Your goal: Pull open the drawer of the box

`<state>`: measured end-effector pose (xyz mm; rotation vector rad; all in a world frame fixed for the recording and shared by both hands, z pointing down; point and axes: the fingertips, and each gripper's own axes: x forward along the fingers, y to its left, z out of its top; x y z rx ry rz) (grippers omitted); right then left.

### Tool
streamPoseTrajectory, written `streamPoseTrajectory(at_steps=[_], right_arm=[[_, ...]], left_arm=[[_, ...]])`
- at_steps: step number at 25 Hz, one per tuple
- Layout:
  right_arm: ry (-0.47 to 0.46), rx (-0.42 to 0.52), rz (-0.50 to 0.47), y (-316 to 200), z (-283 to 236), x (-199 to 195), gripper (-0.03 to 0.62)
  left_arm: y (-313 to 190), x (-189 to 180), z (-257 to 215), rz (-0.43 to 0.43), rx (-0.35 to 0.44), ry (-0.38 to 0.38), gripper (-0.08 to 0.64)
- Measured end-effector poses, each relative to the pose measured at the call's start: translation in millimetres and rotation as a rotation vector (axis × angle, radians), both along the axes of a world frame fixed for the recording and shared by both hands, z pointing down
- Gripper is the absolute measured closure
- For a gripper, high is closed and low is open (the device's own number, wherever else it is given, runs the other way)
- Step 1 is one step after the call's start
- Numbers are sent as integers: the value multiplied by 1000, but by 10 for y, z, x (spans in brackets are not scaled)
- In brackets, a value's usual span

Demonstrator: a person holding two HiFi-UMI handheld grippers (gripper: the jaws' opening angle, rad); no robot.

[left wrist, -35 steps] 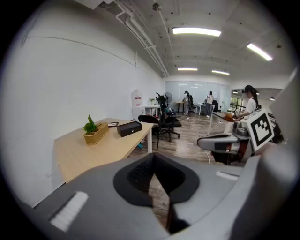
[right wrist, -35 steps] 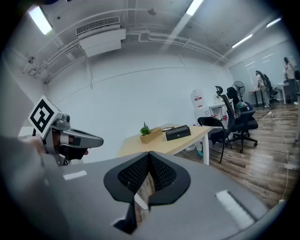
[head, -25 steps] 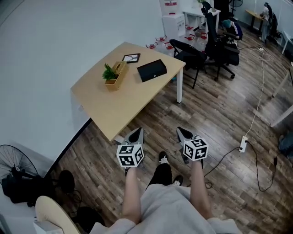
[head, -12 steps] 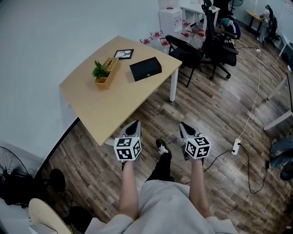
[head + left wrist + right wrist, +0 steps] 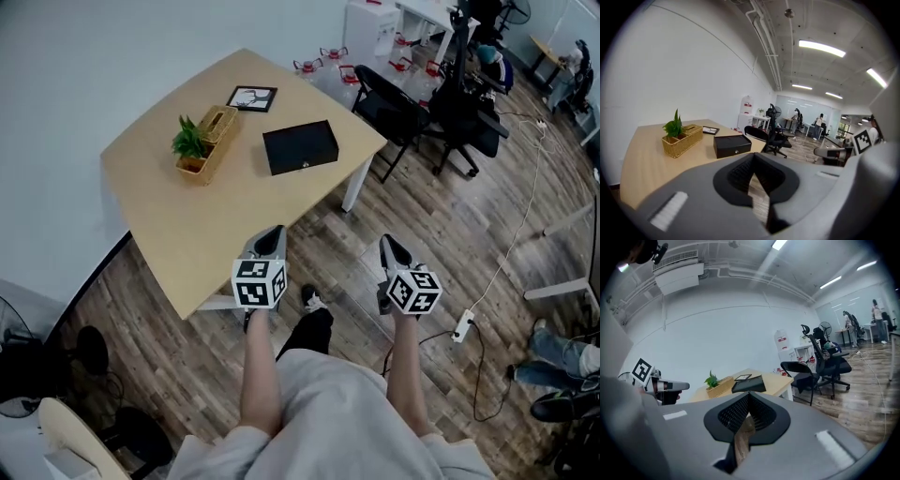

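Observation:
A black box with a small round drawer knob on its front lies on the light wooden table. In the left gripper view the box sits far ahead. In the right gripper view the box is also distant. My left gripper hovers at the table's near edge, shut and empty. My right gripper hangs over the wooden floor beside the table, shut and empty. Both stand well short of the box.
A wicker basket with a green plant and a picture frame stand left of and behind the box. Black chairs sit by the table's far right corner. A power strip and cable lie on the floor at right.
The table and box have come nearer and shifted right in the head view as the person stepped toward them. Both grippers stay shut in front of the body.

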<state>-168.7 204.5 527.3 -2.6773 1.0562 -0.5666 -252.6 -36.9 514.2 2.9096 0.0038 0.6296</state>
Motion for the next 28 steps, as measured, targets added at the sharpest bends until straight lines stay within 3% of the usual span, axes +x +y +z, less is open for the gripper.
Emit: streamPoseTrajectory(at_steps=[7,10,12,19,24,28], right_arm=[[-87,165,-178,-887,-319,1193,591],[-139,149,-326,-1343,-383,1409,591],[-125,89,-378,-1552,-387,1532,591],[-26,-69,-404,-1839,-162,2010,591],[50,-145,-487,-2127,-97,2287,591],[32,-118,-561,-2382,-26,2646,591]], left_arm=[[-688,1194,-233,-50,-15,22,506],[-973,1551,-289,-80,-33,27,506],[-1094,1711,-270,-93,-51,26,506],[-1268,1899,77,-111,-77,-36,506],[-1592,1778,162,-238,-65,-44,506],[-1717,1815,253,-330,-62,-43,507]])
